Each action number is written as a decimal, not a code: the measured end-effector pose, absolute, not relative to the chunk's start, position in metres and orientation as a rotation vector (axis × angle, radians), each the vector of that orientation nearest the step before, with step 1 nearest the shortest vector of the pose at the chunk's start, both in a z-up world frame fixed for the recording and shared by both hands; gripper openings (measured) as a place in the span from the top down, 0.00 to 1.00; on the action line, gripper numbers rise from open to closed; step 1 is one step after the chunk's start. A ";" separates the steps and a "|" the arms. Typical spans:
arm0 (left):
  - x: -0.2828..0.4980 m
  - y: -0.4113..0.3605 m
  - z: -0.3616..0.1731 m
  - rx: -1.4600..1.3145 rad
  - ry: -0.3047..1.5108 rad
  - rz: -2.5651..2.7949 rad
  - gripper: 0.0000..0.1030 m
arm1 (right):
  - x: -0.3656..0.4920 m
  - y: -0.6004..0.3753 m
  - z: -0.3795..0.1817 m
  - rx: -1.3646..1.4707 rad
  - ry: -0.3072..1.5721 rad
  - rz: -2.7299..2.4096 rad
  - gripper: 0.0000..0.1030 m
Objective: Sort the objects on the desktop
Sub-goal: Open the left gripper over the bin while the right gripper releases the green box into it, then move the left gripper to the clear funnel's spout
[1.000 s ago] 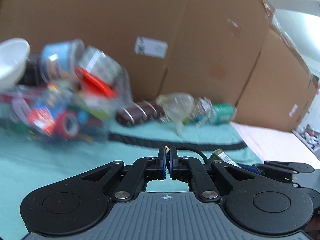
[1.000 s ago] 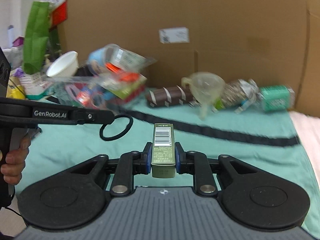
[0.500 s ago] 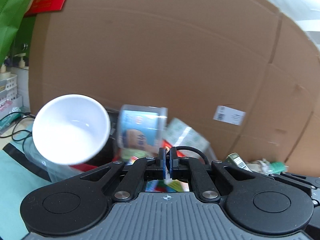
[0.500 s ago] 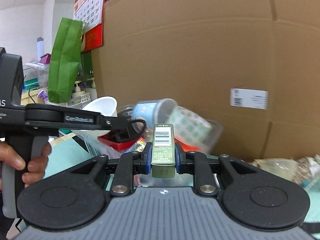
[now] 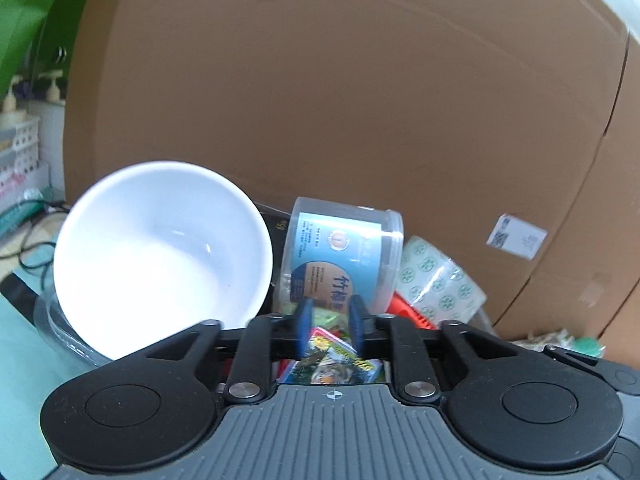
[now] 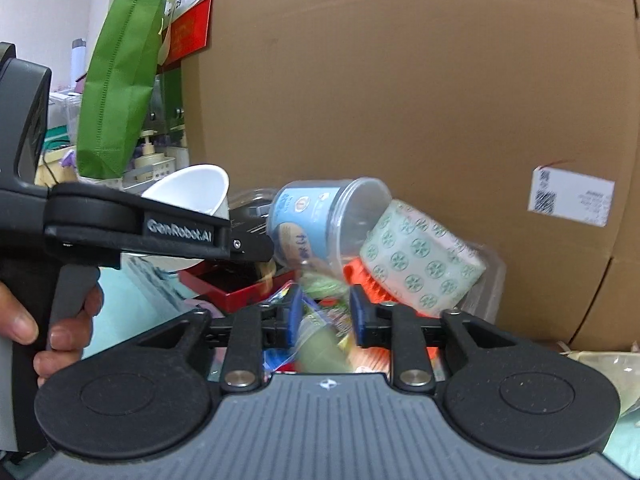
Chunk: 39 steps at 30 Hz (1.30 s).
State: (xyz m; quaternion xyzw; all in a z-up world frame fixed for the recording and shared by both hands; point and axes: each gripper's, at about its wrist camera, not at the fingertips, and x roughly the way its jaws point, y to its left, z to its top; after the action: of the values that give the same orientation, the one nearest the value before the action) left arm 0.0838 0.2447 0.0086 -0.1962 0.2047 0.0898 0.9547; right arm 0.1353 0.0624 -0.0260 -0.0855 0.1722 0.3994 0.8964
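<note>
both grippers, left gripper [image 5: 329, 322] and right gripper [image 6: 323, 312], jaws apart and empty over the heaped clear bin [image 6: 490, 276]; blurred green box [image 6: 320, 350] dropping in, sorting looks mostly done.

Backdrop: large brown cardboard panel [image 6: 400, 100] fills most of both views; white barcode label [image 6: 572, 202] stuck low on its right. Left of panel: red wall calendar [image 6: 186, 4], green fabric bag [image 6: 120, 80] hanging, shelf clutter with what look like pump bottles [image 6: 148, 156], blurred. Teal cloth [image 5: 20, 360] covers table.
</note>
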 end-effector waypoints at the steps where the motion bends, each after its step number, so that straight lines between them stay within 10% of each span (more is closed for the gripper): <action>1: 0.082 0.245 0.008 -0.414 0.412 0.180 0.38 | 0.133 0.060 -0.026 -0.178 0.331 0.806 0.35; 7: 0.071 0.230 0.012 -0.414 0.376 0.125 0.00 | 0.123 0.048 -0.021 -0.202 0.249 0.734 0.03; 39: 0.027 0.145 0.026 -0.218 0.412 0.074 0.00 | 0.075 -0.010 -0.017 -0.171 0.268 0.694 0.00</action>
State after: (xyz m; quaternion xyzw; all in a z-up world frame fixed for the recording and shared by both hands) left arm 0.0265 0.1447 0.0258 -0.1081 0.2041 0.0369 0.9723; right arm 0.0750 -0.0102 -0.0173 -0.0833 0.1307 0.3384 0.9281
